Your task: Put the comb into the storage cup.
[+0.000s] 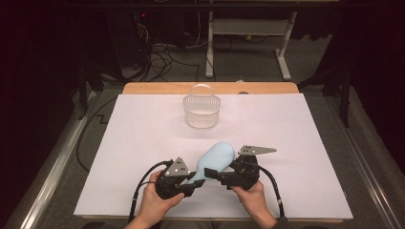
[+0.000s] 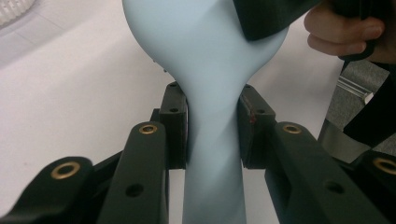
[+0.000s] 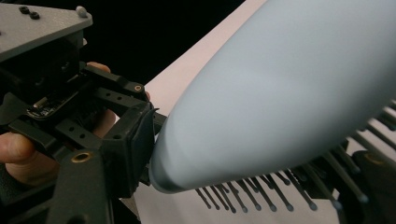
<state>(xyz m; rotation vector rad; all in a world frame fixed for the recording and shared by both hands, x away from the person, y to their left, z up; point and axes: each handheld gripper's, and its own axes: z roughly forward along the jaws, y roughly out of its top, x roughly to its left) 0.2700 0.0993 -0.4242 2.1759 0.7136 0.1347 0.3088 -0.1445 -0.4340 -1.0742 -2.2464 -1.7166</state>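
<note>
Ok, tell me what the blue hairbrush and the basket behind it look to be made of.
Hairbrush: probably plastic, matte pale blue, smooth with soft sheen and no seams; its dark bristles look like thin plastic pins with ball tips. Basket: likely clear or whitish plastic, with slotted lattice walls and a thin hoop handle.

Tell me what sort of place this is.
Probably a lab or recording workspace, not a home: a table under a plain white sheet, tangled cables on the floor behind, dark surroundings. On the table stand a basket and a pale blue hairbrush.
</note>
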